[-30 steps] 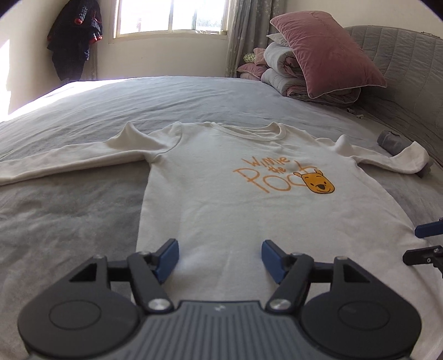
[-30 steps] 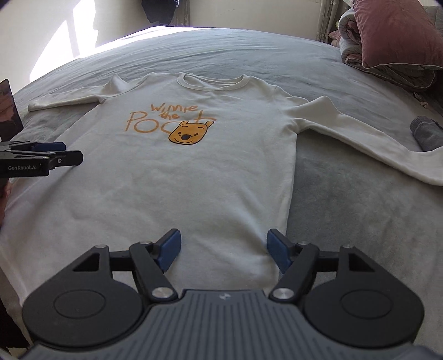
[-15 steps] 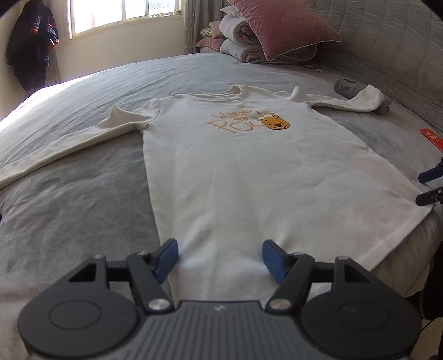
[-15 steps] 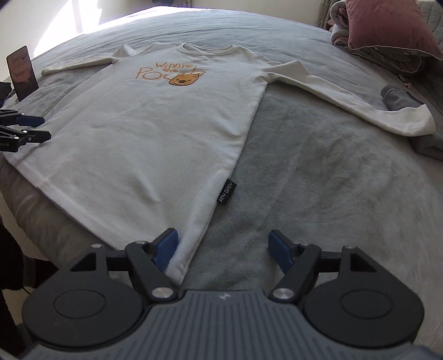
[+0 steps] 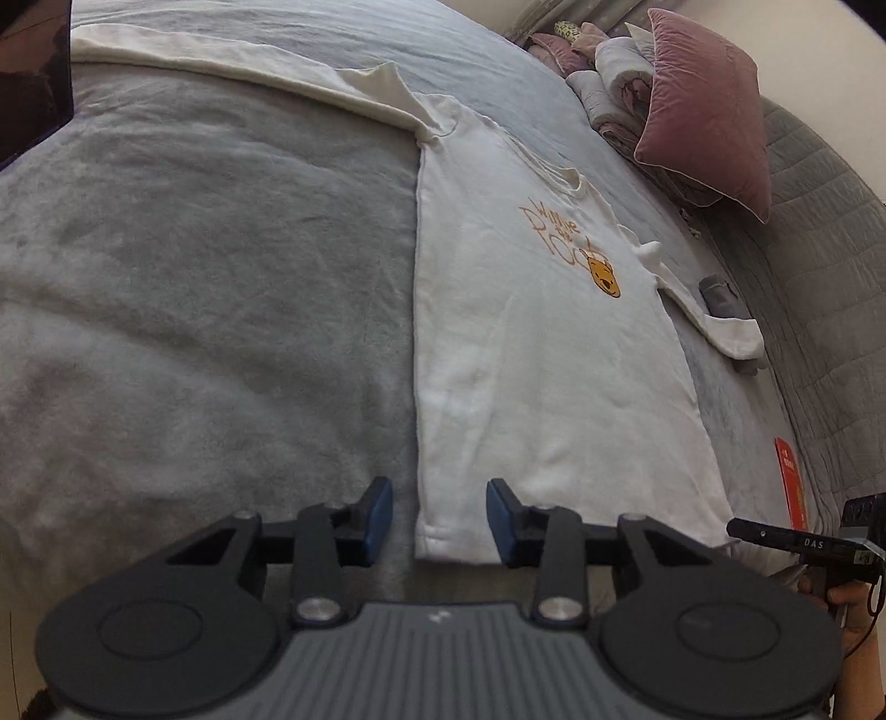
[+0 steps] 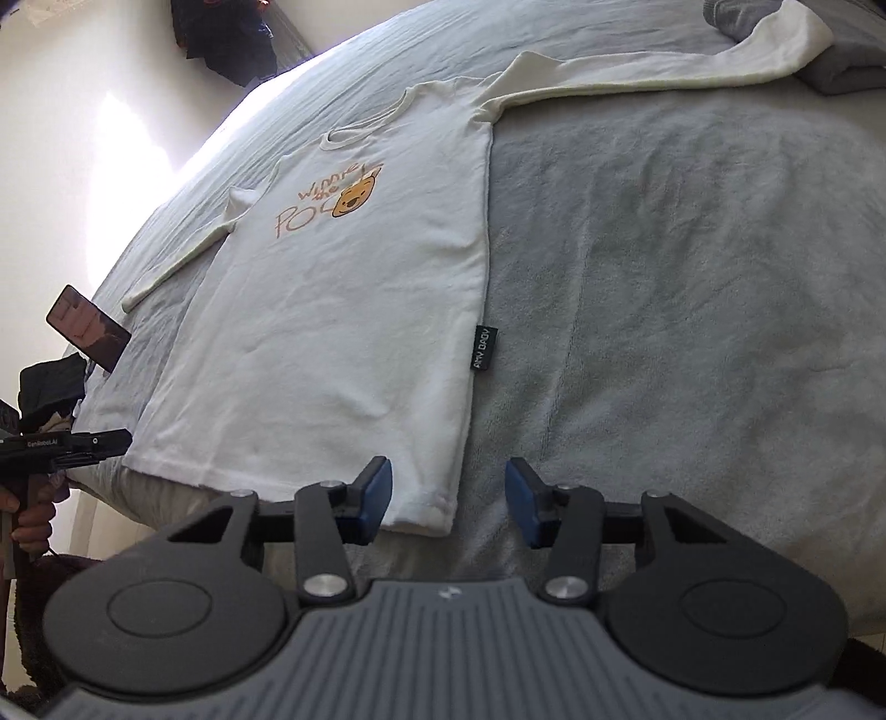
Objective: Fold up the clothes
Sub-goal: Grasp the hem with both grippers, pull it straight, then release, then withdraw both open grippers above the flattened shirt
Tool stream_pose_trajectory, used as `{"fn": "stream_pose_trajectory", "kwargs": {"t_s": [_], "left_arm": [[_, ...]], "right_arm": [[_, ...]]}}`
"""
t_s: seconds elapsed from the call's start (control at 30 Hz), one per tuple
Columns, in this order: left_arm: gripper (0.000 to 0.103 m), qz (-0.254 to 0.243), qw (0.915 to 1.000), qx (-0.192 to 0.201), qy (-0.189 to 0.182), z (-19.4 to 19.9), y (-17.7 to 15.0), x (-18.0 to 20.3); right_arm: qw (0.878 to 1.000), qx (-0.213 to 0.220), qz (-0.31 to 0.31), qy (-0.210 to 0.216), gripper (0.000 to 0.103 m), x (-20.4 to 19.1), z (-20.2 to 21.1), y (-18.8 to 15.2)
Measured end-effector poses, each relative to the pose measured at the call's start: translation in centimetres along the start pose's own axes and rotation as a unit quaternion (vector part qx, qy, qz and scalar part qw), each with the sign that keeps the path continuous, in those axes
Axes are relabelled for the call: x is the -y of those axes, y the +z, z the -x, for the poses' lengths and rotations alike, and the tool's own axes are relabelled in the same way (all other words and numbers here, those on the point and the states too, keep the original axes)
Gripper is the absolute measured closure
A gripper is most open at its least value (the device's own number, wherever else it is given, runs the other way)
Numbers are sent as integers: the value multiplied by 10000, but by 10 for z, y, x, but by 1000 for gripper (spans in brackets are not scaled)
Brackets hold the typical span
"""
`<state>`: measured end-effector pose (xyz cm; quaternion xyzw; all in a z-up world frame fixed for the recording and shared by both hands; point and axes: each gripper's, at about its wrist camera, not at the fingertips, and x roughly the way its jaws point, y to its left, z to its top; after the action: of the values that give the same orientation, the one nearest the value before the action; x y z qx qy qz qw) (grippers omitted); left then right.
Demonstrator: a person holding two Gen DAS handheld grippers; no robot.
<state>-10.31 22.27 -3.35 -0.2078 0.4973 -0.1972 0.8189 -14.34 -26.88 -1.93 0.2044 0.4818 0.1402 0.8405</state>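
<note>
White long-sleeved shirt [image 5: 531,354] lies flat, print side up, on a grey bed [image 5: 210,310]. Sleeves spread out to either side. Orange lettering and a bear face [image 5: 604,276] on the chest. Small black label [image 6: 486,350] sewn on one side seam, lying on the blanket.

Left gripper [image 5: 438,519] sits low at one bottom corner of the shirt. Jaws have just been closing and stand half apart; the hem corner lies between the blue pads [image 5: 379,520], but the pads do not press it. One pad is over bare blanket, the other over cloth. Nothing gripped.

Right gripper [image 6: 448,501] is at the other bottom corner, same posture. Jaws have just been closing, half apart; the corner lies between the pads, nearer the left one, not pinched. Nothing gripped.

Each wrist view catches the other gripper at its edge, held in a hand [image 6: 33,520] beyond the hem.

No containers in view. Loose items on the bed only:
- pink pillow [image 5: 703,105] on a stack of folded bedding [image 5: 603,88] at the head end
- small grey folded cloth [image 5: 720,293] beside one cuff, touching or nearly so
- red card [image 5: 791,482] near the bed edge
- phone [image 6: 87,329] propped upright near the other sleeve

Dark clothes [image 6: 232,33] hang on the far wall.
</note>
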Motion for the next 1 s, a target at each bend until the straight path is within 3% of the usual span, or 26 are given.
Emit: {"fn": "stream_pose_trajectory", "kwargs": {"t_s": [0.03, 0.1, 0.13, 0.17, 0.27, 0.37, 0.53, 0.6, 0.67, 0.73, 0.83, 0.93, 1.0], "left_arm": [[67, 39, 10000, -17, -77, -2, -2, 1], [87, -4, 9999, -16, -128, -3, -6, 6], [94, -68, 9999, 31, -87, -1, -7, 10], [95, -132, 9999, 78, -45, 0, -9, 13], [95, -301, 9985, 450, -78, 20, -10, 24], [95, -422, 9985, 347, 60, 17, -11, 24], [94, -458, 9982, 30, 390, -9, -18, 13], [94, -456, 9983, 38, 366, -5, -17, 13], [85, -575, 9976, 59, 385, 1, -16, 14], [81, -753, 9958, 168, 503, 8, -14, 19], [60, -1114, 9875, 667, 898, 18, -6, 30], [54, -1331, 9792, 1127, 1040, 17, 6, 46], [50, -1447, 9764, 1297, 943, 8, 14, 60]], "right_arm": [[9999, -38, -102, 104, 71, 2, -2, -1], [9996, -73, -149, 222, 75, 1, -5, -5], [9997, -64, -151, 188, 85, 1, -5, -5], [9997, -46, -184, 163, 93, 1, -3, -5], [9994, 170, -226, 210, 95, -2, 16, -3], [9994, 325, -62, 102, 96, -6, 34, 1], [9992, -157, 102, -365, 96, 1, 1, -3], [9990, -126, 155, -387, 97, 4, -2, -6], [9992, -107, 195, -342, 94, 4, 3, -4], [9987, -100, 355, -356, 83, 0, 9, -2], [9965, 187, 623, -529, 54, -9, 17, 3], [9912, 588, 910, -762, 53, -24, 13, 14], [9864, 829, 1100, -893, 53, -35, 6, 21]]}}
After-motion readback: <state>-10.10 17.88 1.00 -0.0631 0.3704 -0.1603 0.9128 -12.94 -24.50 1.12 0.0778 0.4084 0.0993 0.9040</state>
